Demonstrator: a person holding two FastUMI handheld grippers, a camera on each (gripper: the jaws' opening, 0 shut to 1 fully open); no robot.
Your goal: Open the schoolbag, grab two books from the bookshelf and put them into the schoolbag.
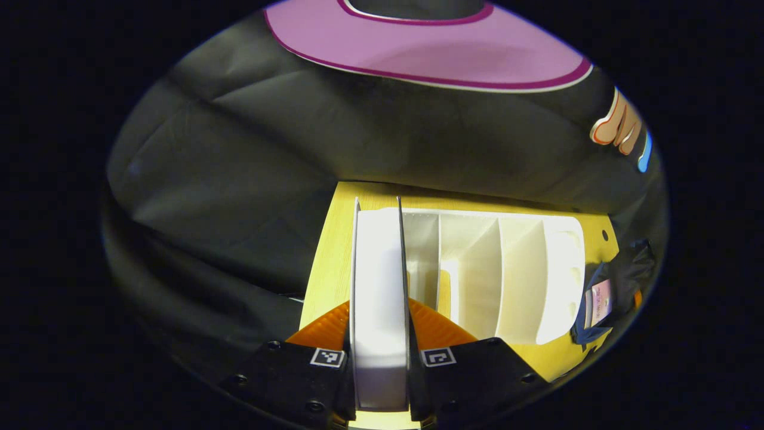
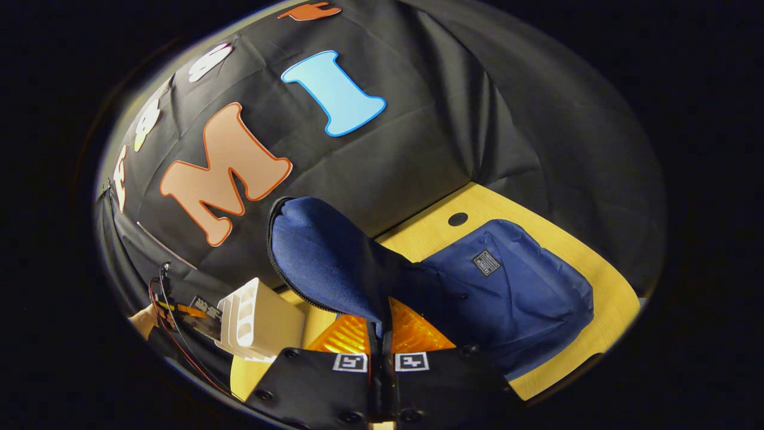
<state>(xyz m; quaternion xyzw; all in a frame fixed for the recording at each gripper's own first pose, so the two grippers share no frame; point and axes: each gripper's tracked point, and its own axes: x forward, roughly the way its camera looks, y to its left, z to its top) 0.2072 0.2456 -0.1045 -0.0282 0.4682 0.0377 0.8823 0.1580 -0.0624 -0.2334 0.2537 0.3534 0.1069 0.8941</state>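
While my left gripper clamps a thick white-edged book upright at the bottom centre of the left gripper view, I judge one book drawn and not yet bagged; beyond it the white slotted plastic bookshelf stands on the yellow wooden table at mid-frame, its visible slots bare; my right gripper pinches the lifted flap of the dark blue fabric schoolbag, so it looks open, lying centre-right in the right gripper view; the right hand is tilted up, holding the flap high.
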